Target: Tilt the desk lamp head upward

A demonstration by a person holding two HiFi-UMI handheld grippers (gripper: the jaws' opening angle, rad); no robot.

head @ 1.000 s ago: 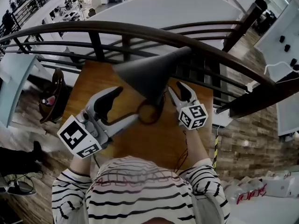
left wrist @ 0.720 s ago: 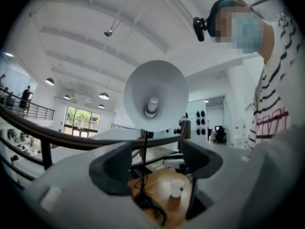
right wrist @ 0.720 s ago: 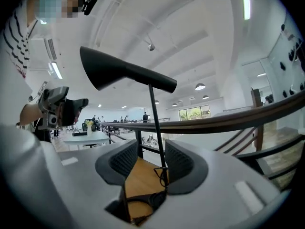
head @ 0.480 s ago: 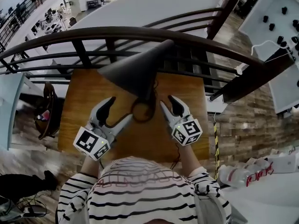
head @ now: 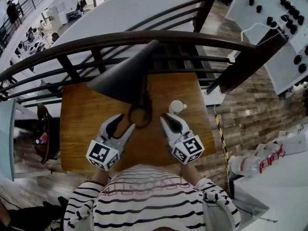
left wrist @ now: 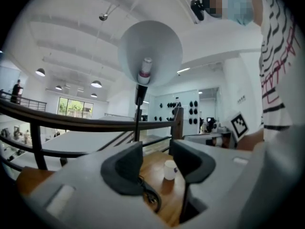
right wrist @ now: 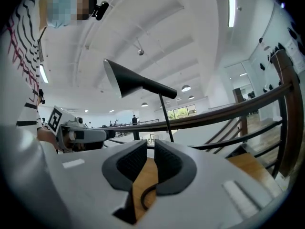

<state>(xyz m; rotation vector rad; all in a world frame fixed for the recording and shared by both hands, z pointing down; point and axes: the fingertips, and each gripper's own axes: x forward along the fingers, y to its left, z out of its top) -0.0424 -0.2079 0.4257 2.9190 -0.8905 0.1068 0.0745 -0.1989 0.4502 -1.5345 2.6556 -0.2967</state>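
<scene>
The wooden table (head: pixel 77 124) is sitting against a dark railing (head: pixel 96 40) running along its far edge. The desk lamp (head: pixel 122 78) is standing at the table's middle, its cone-shaped head raised over the far half and opening toward the left. The left gripper (head: pixel 122 124) and right gripper (head: pixel 169 119) are hovering near the person, either side of the lamp's foot and apart from it. A second ago both were gaping wide. Now both are closing on nothing, the left at a middling gap and the right nearly together, so the tilt is probably finished or being broken off. A white cup (head: pixel 176 106) is standing just beyond the right gripper, crowding that side. Bare wood is lying open to the left, and the railing is blocking any far reach.
</scene>
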